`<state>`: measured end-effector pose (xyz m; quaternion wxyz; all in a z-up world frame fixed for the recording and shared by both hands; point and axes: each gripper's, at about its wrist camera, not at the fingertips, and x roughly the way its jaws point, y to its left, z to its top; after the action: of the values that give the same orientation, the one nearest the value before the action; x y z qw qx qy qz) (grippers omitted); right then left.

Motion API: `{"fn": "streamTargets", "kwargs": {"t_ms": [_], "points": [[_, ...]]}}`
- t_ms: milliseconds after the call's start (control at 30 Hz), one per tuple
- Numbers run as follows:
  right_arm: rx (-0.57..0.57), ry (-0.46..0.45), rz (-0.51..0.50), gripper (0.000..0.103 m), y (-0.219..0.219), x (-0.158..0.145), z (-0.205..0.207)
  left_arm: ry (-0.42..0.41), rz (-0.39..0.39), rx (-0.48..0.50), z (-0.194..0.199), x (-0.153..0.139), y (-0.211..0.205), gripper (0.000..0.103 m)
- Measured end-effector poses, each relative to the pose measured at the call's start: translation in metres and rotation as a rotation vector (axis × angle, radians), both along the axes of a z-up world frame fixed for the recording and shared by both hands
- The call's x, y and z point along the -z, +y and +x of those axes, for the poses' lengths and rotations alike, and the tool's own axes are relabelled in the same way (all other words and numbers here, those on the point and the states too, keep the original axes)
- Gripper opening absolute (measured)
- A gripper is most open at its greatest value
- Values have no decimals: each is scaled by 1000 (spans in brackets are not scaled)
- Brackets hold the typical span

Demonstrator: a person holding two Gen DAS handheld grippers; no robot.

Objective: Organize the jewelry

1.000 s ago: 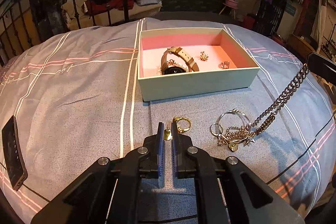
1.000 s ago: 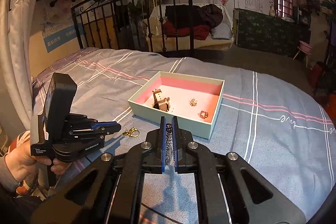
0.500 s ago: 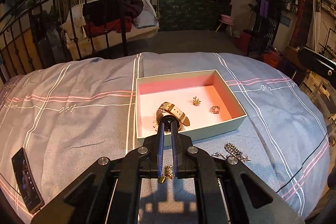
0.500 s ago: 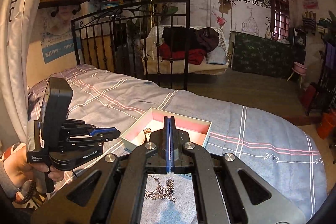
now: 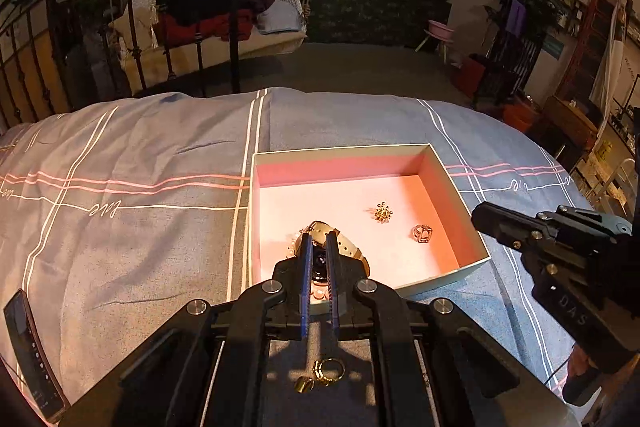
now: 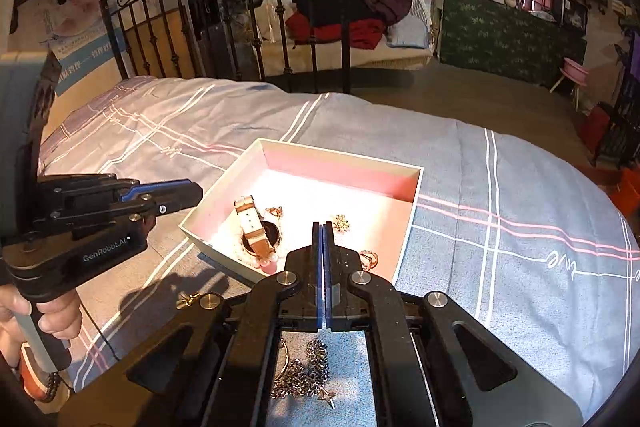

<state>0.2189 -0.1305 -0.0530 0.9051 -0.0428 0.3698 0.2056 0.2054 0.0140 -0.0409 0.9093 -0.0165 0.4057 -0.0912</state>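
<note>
An open box (image 5: 452,275) with a pink inside lies on the bed; it also shows in the right wrist view (image 6: 412,195). In it are a tan-strap watch (image 6: 252,223), a gold brooch (image 5: 383,213) and a ring (image 5: 422,233). My left gripper (image 5: 319,241) is raised above the box's near edge, its jaws a narrow gap apart and empty. A gold earring (image 5: 322,373) lies on the bedspread below it. My right gripper (image 6: 322,231) is shut and empty above a chain necklace (image 6: 308,371) heaped on the bedspread.
A phone (image 5: 30,343) lies at the bed's left edge. The grey striped bedspread (image 5: 120,227) covers the whole surface. An iron bed frame (image 6: 224,27) stands behind. The right gripper's body (image 5: 568,267) shows at the right of the left wrist view.
The chain has dropped out of my right gripper and lies heaped on the bedspread. Both grippers have risen and pulled back; the earring is now under the left gripper.
</note>
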Motion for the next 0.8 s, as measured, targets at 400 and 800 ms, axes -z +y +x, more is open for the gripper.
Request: {"fn": "streamTargets", "kwargs": {"t_ms": [400,800], "points": [[56,32,-81,96,0,25,5,-12,-12,-74,6,3,7,96],[8,125,-12,96,-19,52,-81,115,31,-68,-76,64,35,92]]}}
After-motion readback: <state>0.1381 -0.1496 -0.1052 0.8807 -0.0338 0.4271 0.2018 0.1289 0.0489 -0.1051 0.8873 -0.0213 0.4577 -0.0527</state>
